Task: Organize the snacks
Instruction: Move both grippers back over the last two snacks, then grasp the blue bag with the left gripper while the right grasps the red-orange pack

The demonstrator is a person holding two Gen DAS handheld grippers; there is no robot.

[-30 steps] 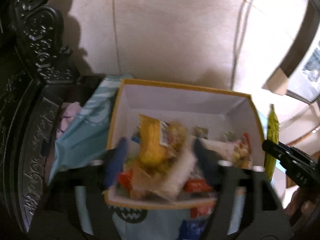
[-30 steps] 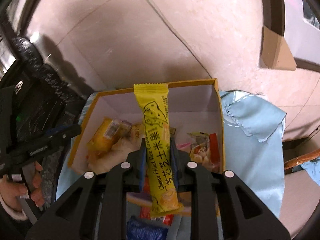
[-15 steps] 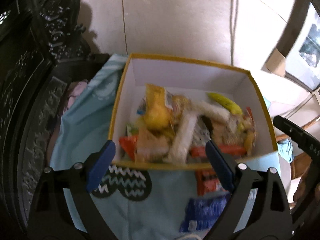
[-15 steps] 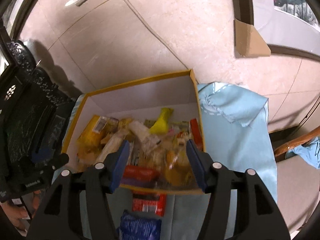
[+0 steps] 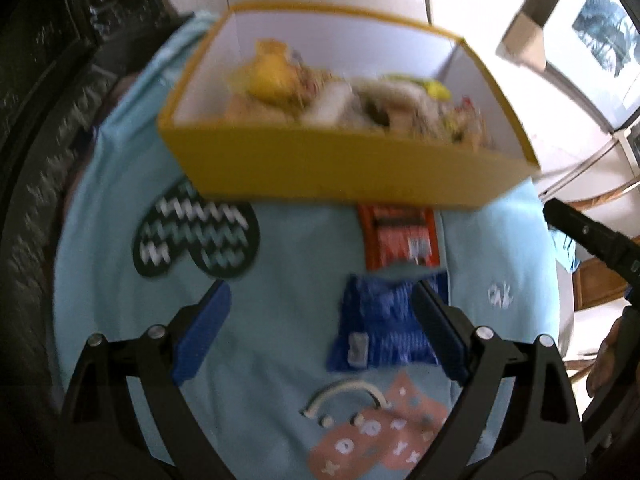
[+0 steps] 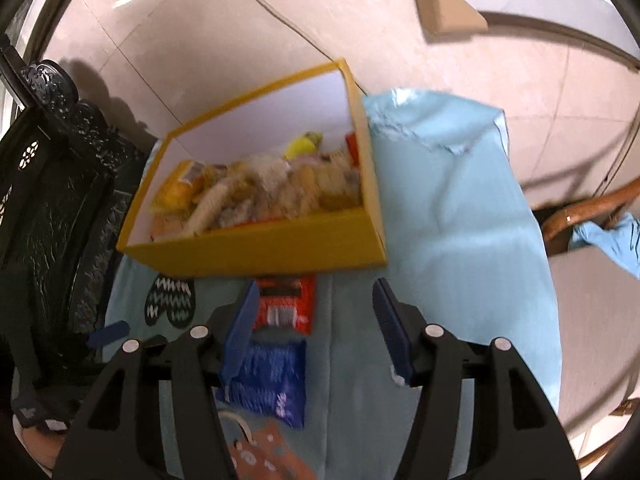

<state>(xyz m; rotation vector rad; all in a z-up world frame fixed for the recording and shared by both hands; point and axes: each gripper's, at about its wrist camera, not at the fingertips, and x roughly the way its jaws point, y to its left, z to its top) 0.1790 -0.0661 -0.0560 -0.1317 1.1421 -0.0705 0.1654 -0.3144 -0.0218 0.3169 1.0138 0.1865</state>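
While both tongs hang with jaws apart and nothing between them, the left gripper (image 5: 320, 316) half covers a blue packet (image 5: 380, 328) with its right finger. Beside the right gripper (image 6: 314, 320), an orange packet (image 6: 286, 306) lies partly tucked under the yellow box (image 6: 256, 248). Blur smears the heaped snacks (image 6: 272, 188) inside, on the pale blue cloth (image 6: 440, 208).

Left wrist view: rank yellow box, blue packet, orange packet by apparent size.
1. yellow box
2. blue packet, though it lies nearer the camera
3. orange packet, partly hidden under the box, so true size unsure
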